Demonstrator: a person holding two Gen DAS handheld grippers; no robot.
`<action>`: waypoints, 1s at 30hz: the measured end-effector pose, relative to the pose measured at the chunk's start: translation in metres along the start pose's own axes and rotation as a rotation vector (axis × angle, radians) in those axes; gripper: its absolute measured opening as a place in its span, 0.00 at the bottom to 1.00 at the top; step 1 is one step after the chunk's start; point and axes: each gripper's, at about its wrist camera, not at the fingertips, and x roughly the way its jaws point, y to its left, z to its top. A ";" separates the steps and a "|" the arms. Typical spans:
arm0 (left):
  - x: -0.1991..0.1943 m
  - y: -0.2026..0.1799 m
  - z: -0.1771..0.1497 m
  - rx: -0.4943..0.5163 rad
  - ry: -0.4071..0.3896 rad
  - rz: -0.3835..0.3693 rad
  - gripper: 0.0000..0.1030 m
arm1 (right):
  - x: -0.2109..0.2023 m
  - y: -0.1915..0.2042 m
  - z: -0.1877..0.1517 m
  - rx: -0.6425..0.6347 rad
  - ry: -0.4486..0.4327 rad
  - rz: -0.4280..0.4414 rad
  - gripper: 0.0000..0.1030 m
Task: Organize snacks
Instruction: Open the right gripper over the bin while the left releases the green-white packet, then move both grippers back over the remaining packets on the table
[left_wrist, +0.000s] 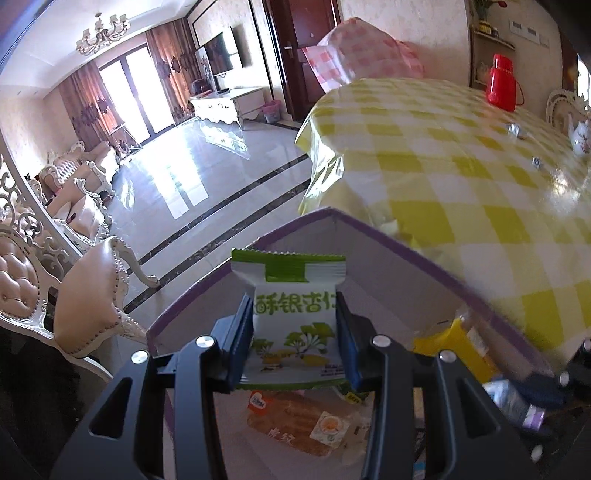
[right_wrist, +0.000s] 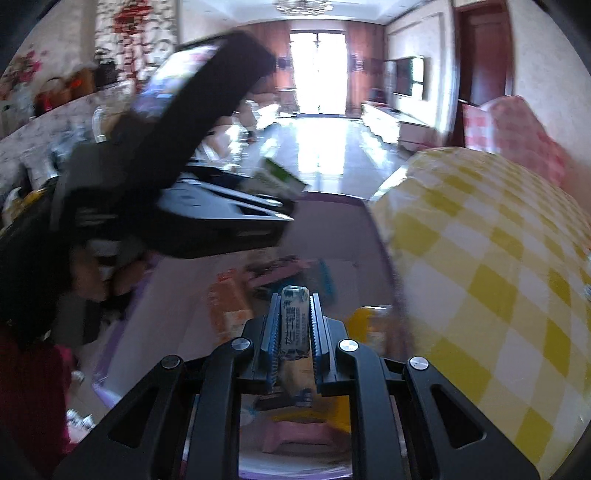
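My left gripper (left_wrist: 293, 306) is shut on a white and green snack packet (left_wrist: 291, 332), held upright above a white box with a purple rim (left_wrist: 388, 266). In the right wrist view the left gripper (right_wrist: 221, 218) comes in from the left over the same box (right_wrist: 332, 206), with the green packet (right_wrist: 280, 177) at its tip. My right gripper (right_wrist: 295, 301) is shut on a narrow blue and white snack packet (right_wrist: 294, 328), also above the box. Several snacks lie inside: a bread packet (left_wrist: 295, 424), a yellow packet (left_wrist: 454, 347), an orange packet (right_wrist: 227, 306) and a pink one (right_wrist: 280, 273).
A table with a yellow checked cloth (left_wrist: 461, 155) stands right of the box and bears a red thermos (left_wrist: 501, 83) and a white teapot (left_wrist: 580, 136). A padded chair (left_wrist: 88, 302) is at the left. Beyond lies a tiled floor (left_wrist: 192, 177).
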 end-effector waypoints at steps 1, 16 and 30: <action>0.002 0.001 0.000 -0.002 0.010 0.012 0.47 | -0.006 0.000 0.000 -0.010 -0.019 0.039 0.20; -0.036 -0.015 0.038 -0.363 -0.147 -0.122 0.98 | -0.148 -0.234 -0.055 0.479 -0.229 -0.427 0.69; 0.003 -0.334 0.143 0.068 -0.121 -0.419 0.98 | -0.203 -0.379 -0.147 0.861 -0.213 -0.645 0.70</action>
